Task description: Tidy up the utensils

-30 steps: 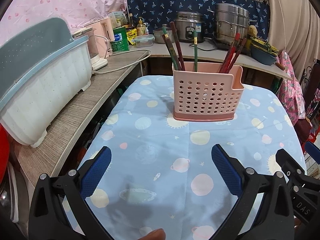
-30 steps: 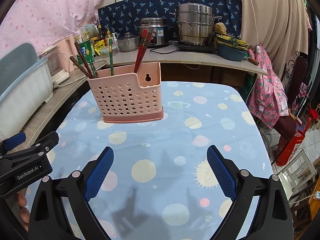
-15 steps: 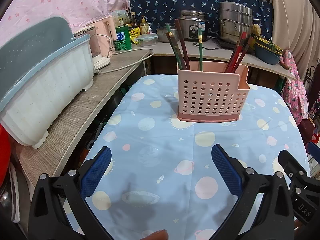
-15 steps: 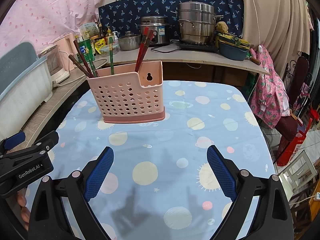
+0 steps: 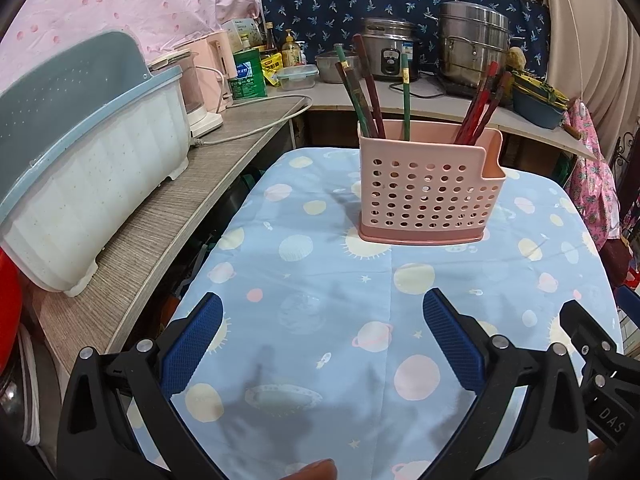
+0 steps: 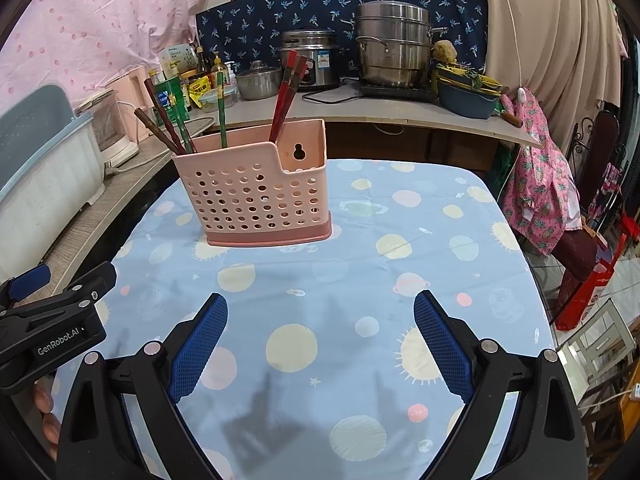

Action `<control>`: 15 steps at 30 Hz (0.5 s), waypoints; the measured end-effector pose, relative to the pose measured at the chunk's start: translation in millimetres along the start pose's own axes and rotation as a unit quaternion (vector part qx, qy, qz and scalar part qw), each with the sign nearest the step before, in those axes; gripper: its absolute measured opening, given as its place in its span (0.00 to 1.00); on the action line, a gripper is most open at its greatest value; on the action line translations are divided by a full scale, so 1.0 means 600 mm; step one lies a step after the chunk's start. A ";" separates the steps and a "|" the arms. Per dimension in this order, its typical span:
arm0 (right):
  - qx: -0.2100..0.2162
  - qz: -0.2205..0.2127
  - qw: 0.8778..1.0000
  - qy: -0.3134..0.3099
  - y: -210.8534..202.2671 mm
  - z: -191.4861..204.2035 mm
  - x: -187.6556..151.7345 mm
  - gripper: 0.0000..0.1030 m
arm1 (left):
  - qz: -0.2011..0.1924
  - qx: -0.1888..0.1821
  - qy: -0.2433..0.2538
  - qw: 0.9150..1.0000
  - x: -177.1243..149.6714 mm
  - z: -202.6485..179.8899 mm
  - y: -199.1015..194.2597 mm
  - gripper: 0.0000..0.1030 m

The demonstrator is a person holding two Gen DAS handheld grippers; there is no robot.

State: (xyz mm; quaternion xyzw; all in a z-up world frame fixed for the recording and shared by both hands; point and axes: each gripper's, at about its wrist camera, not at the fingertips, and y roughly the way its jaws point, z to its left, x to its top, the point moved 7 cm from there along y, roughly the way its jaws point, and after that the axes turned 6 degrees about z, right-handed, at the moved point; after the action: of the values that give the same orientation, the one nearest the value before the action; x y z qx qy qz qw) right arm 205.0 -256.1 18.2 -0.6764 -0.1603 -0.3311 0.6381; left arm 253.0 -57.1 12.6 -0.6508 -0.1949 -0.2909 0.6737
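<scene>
The holder (image 5: pixel 430 190) is pink plastic w/ round holes, on a darker pink base, upright on the cloth (image 5: pixel 320 280). One end has a higher wall w/ a keyhole slot (image 6: pixel 298 153). The chopsticks (image 5: pixel 362 88) stand inside, all leaning. Relative to the holder: 3 or 4 dark red and green ones at the end far from the slot, one green stick (image 5: pixel 406 98) approx. in the middle, a red group (image 5: pixel 480 106) at the slot end. Tips all stick out above the rim.
</scene>
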 end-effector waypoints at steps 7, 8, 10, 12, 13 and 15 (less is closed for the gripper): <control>0.000 0.001 1.000 0.000 0.002 -0.001 0.000 0.88 | 0.001 0.000 0.000 1.000 0.000 0.001 0.003 0.93; 0.000 0.001 1.000 0.000 0.003 0.001 0.000 0.88 | 0.001 0.000 0.000 1.000 0.000 0.000 0.002 0.93; 0.000 0.001 1.000 0.000 0.002 -0.001 0.000 0.88 | 0.000 0.000 0.000 1.000 0.001 0.001 0.002 0.93; 0.000 0.000 1.000 0.000 0.002 -0.001 0.000 0.88 | 0.001 0.000 -0.001 1.000 0.001 0.001 0.003 0.93; 0.000 0.000 1.000 0.000 0.002 -0.001 0.000 0.88 | 0.002 0.000 -0.001 1.000 0.000 0.000 0.004 0.93; 0.000 0.000 1.000 0.000 0.002 -0.001 0.000 0.88 | 0.001 0.000 0.000 1.000 0.000 0.000 0.006 0.93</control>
State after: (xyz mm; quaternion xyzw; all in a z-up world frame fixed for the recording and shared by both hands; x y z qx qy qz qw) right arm 205.8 -257.1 17.4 -0.6763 -0.1603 -0.3310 0.6382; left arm 255.1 -57.2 9.9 -0.6507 -0.1940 -0.2899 0.6744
